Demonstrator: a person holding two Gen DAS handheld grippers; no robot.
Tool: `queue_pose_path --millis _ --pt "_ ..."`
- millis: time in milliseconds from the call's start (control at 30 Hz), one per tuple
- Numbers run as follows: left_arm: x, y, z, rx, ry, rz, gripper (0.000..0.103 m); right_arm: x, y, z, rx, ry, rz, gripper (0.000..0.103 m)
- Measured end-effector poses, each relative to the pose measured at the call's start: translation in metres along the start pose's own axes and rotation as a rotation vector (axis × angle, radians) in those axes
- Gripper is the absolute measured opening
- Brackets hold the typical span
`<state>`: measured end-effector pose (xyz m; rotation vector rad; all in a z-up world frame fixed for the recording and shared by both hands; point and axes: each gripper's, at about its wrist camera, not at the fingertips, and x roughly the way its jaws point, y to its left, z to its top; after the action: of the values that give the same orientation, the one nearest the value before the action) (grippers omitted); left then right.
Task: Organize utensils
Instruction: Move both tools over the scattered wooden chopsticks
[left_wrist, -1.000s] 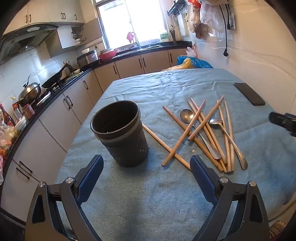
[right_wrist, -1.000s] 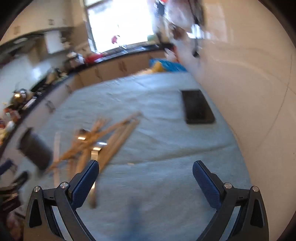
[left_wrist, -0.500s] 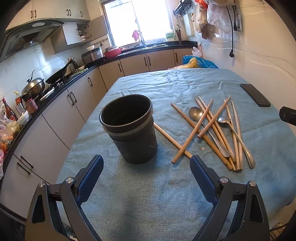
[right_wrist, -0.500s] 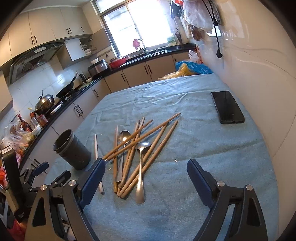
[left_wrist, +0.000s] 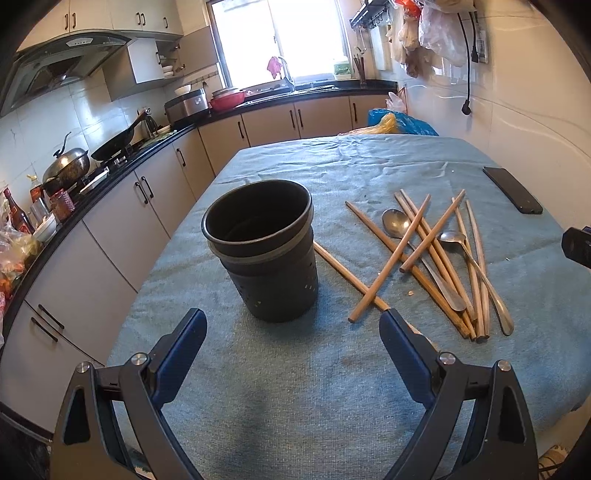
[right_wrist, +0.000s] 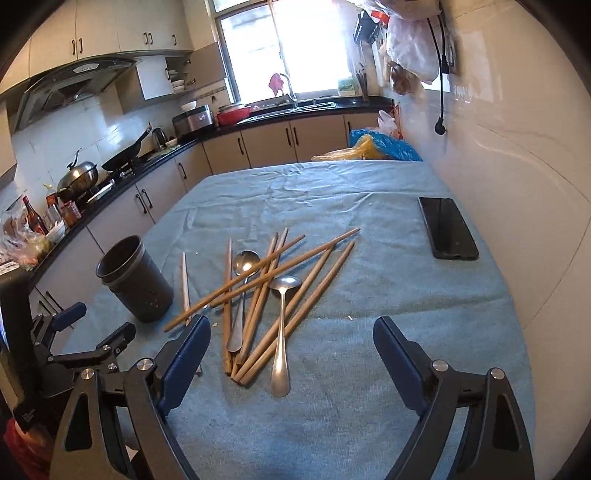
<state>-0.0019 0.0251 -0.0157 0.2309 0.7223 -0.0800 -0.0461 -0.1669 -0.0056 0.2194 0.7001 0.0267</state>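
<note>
**Utensils Await Sorting on Kitchen Table**

The chopsticks (right_wrist: 258, 295) lie crossed in a loose heap at the centre of the right wrist view, two metal spoons (right_wrist: 280, 325) tangled among them; in the left wrist view the same heap sits at centre right, on the blue tablecloth (left_wrist: 295, 406); the dark utensil holder (left_wrist: 266, 251) stands upright just left of the heap, one chopstick running close by its base, its mouth open and apparently empty, which we judge makes it the intended home for everything. We hold the left gripper (left_wrist: 291, 350) released, low in the frame, facing the holder, likely to steady it; the right gripper (right_wrist: 291, 350) is likewise spread wide and empty, lined up on the near ends of the heap, where a single piece can best be picked; nothing is yet sorted. A black phone (right_wrist: 447, 229) lies well apart at right, near the wall.
</note>
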Motion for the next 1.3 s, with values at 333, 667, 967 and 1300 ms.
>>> queue_pose_path --millis 333,667,967,1300 --pt "0.001 0.001 0.000 -0.002 0.001 0.000 0.094 0.005 0.001 -0.004 0.005 0.017 -0.002 0.093" --pt "0.001 0.001 -0.001 -0.003 0.002 -0.002 0.094 0.010 0.006 -0.004 0.004 0.030 -0.001 0.093" --pt "0.003 0.003 -0.003 -0.002 0.004 -0.003 0.094 0.015 0.001 -0.003 0.033 0.052 0.015 0.093" --pt "0.000 0.000 0.021 0.004 0.003 -0.018 0.094 0.020 -0.036 0.014 0.162 0.082 0.058 0.093"
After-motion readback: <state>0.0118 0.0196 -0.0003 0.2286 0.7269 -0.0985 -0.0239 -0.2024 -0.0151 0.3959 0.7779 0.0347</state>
